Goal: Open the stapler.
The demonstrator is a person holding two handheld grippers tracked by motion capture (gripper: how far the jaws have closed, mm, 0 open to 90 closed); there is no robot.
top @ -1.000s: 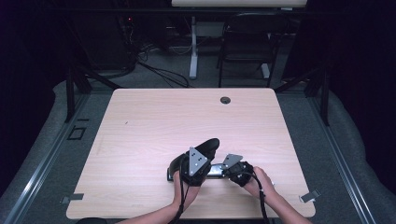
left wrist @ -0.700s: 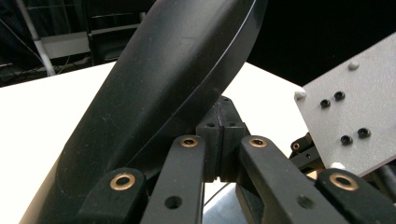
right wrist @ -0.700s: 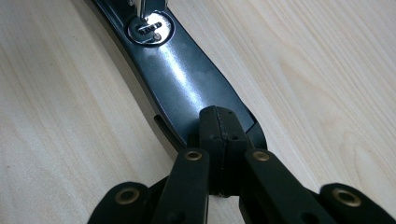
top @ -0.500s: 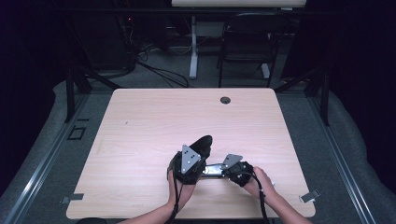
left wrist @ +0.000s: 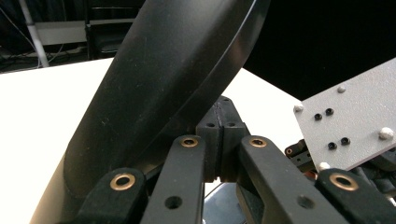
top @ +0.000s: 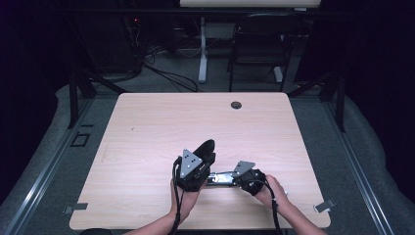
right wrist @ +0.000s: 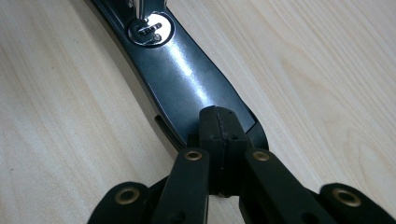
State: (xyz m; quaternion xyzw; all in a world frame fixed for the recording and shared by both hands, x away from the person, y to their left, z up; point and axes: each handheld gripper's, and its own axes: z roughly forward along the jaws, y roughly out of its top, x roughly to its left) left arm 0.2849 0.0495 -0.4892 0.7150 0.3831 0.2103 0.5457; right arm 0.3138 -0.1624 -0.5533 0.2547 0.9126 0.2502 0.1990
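Note:
A black hinged object lies at the near middle of the wooden table. Its flat glossy base arm rests on the wood and carries a metal pivot. Its broad curved upper part tilts up and away. My left gripper is shut at the lower edge of that raised part. My right gripper is shut on the near end of the base arm. The right gripper's grey plate sits close by in the left gripper view.
A round cable hole lies near the table's far edge. A dark chair and cables stand on the floor beyond. Both forearms come in over the near edge.
The left gripper and the raised black part have shifted slightly left and tilted up a little more. The right gripper and the base arm have stayed put.

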